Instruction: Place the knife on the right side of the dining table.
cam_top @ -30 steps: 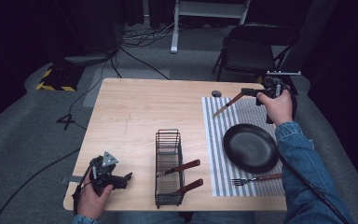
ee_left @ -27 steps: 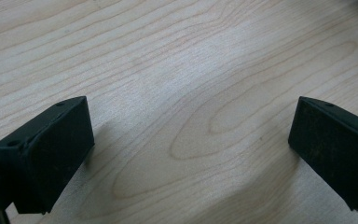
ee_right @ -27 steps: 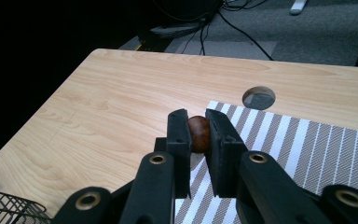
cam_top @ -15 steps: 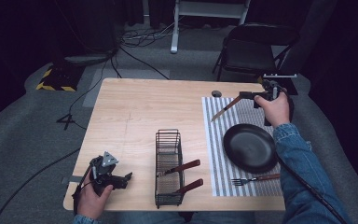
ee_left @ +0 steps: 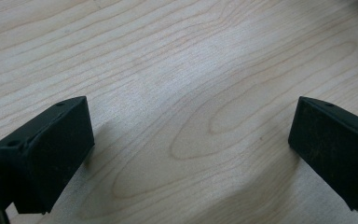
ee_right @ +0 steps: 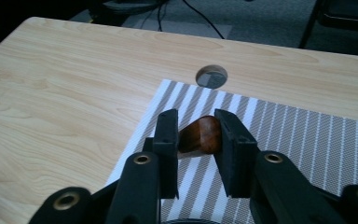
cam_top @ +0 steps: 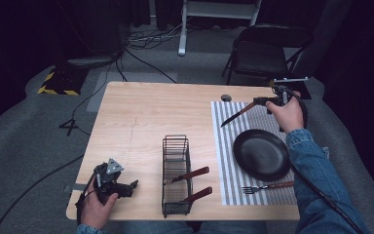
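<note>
High view: at 7 o'clock, the left gripper (cam_top: 132, 186) rests on the table (cam_top: 146, 112), jaws spread wide, holding nothing. At 2 o'clock, the right gripper (ee_right: 195, 140) clamps a knife (cam_top: 238, 112) by its wooden handle above the striped mat (cam_top: 224, 161).

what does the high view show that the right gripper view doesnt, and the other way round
High view alone: the wire basket with two wooden-handled utensils, the black plate, the fork, and the left claw resting open on the table. Right gripper view alone: a close look at the brown wooden handle pinched between the right claw's jaws. Shared: the striped mat, the wooden table and its round hole.
</note>
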### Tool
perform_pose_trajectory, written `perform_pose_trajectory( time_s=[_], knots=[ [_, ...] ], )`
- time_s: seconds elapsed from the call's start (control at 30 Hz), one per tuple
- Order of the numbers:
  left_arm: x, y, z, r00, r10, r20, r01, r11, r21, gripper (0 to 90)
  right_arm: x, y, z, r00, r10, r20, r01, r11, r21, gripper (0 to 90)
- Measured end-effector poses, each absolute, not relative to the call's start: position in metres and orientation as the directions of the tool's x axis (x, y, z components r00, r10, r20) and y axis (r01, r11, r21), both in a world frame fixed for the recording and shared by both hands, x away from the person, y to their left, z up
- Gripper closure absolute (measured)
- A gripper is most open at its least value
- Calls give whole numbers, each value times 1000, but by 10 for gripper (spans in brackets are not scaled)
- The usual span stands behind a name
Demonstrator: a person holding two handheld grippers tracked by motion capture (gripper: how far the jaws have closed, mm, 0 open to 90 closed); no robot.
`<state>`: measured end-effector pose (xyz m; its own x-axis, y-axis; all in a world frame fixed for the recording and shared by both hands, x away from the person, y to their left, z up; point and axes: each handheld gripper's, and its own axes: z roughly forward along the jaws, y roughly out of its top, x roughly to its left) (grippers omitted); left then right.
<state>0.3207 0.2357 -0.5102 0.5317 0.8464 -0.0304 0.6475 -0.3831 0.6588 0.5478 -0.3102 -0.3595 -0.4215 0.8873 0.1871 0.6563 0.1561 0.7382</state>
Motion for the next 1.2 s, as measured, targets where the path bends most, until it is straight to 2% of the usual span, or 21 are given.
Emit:
perform_pose_trajectory(
  time_s=[0.27,0.8,1.2],
  knots=[
    [321,236,-510,532,846,-30,647,-384,659,2,551,-319,-368,-371,920,126,663,168,729,646],
    [321,236,-510,532,846,-30,648,-383,658,2,559,-338,-392,-306,948,85,711,169,683,521],
    [321,236,-510,532,846,-30,648,-383,659,2,562,-345,-404,-283,958,54,726,177,665,480]
  ],
)
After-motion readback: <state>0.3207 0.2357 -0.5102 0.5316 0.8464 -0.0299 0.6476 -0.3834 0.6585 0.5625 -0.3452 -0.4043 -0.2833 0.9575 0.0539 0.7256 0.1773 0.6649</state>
